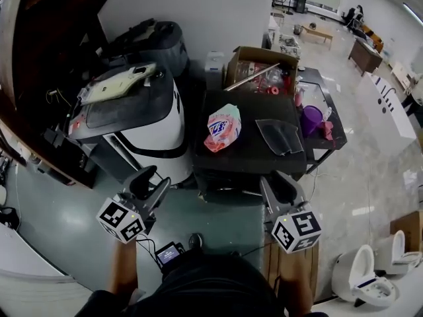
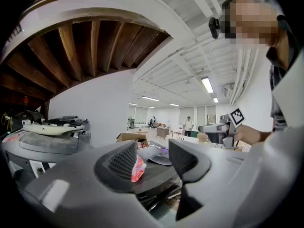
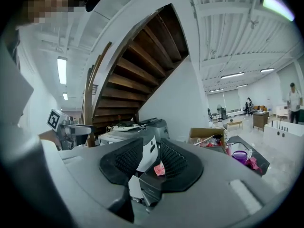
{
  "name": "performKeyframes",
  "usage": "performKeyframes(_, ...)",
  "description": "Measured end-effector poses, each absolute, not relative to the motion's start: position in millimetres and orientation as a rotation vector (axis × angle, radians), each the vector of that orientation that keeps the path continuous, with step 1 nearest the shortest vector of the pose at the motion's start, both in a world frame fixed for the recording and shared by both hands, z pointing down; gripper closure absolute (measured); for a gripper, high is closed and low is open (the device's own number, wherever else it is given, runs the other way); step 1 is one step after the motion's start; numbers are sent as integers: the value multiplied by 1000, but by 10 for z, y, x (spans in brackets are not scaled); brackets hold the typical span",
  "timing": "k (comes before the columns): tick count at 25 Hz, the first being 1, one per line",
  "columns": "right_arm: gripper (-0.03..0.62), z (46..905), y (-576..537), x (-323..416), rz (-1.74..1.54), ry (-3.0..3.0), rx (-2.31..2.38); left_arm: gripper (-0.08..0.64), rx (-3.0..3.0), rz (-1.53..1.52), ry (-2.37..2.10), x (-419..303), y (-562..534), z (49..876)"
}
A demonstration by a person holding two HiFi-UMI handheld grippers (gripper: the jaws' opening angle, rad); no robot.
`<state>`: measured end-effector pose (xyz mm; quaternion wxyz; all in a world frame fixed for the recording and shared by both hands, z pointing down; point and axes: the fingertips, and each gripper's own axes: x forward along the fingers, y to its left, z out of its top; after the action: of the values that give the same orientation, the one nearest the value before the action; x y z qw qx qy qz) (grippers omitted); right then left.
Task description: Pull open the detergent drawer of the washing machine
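Note:
A white-and-black washing machine (image 1: pixel 142 121) with a grey lid stands at the left under the stairs; it also shows in the left gripper view (image 2: pixel 45 144) and right gripper view (image 3: pixel 142 137). To its right is a black box-shaped unit (image 1: pixel 248 144) with a pink bag (image 1: pixel 223 127) on top. I cannot pick out a detergent drawer. My left gripper (image 1: pixel 153 179) is held level in front of the white machine, open and empty (image 2: pixel 152 158). My right gripper (image 1: pixel 279 182) hovers before the black unit's front edge, jaws a little apart with nothing between them (image 3: pixel 152 158).
A cardboard box (image 1: pixel 261 68) of odds and ends, a purple cup (image 1: pixel 311 119) and a clear tray (image 1: pixel 281 136) sit on or behind the black top. White toilet-like fixtures (image 1: pixel 367 273) stand at the lower right. Wooden stairs (image 3: pixel 137 80) overhang the left.

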<state>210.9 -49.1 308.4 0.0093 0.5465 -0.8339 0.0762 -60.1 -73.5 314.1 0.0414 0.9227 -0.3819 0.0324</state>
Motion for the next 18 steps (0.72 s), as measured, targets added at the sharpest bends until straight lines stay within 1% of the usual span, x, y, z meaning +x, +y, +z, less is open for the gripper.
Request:
performKeyframes(13,479,3197,-874,1490,289,-2465,1877,334,2896,43,-931,-1101,-1625,3216)
performKeyframes(18,479,3330,-958,1277,395,-2468,1901,334,2913,13,-853,-1240,-1859,3249)
